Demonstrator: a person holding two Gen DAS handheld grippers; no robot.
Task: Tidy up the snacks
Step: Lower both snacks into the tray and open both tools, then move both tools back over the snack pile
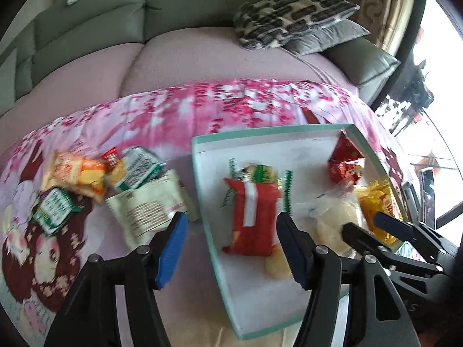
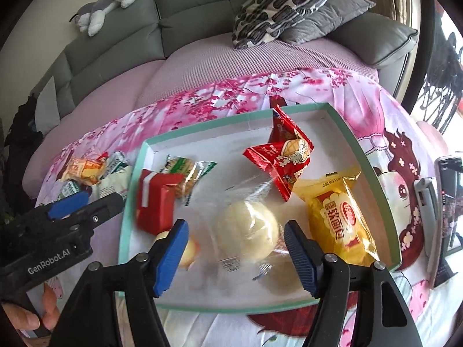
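Hovering wide and empty, left tool (image 1: 231, 245) above red packet (image 1: 251, 217); right tool (image 2: 235, 254) above bun (image 2: 249, 228) in tray (image 2: 361, 144).

Mint-green-rimmed white tray (image 2: 373, 170), red packet (image 1: 251, 217), yellow packet (image 2: 338, 219), pink cherry-blossom cloth (image 1: 179, 110) (cartoon print), grey-green sofa (image 2: 185, 8).

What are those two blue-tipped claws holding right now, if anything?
Nothing. The left gripper stands open above the red packet, and the right gripper open above the clear-wrapped round bun; both snacks lie loose in the tray.
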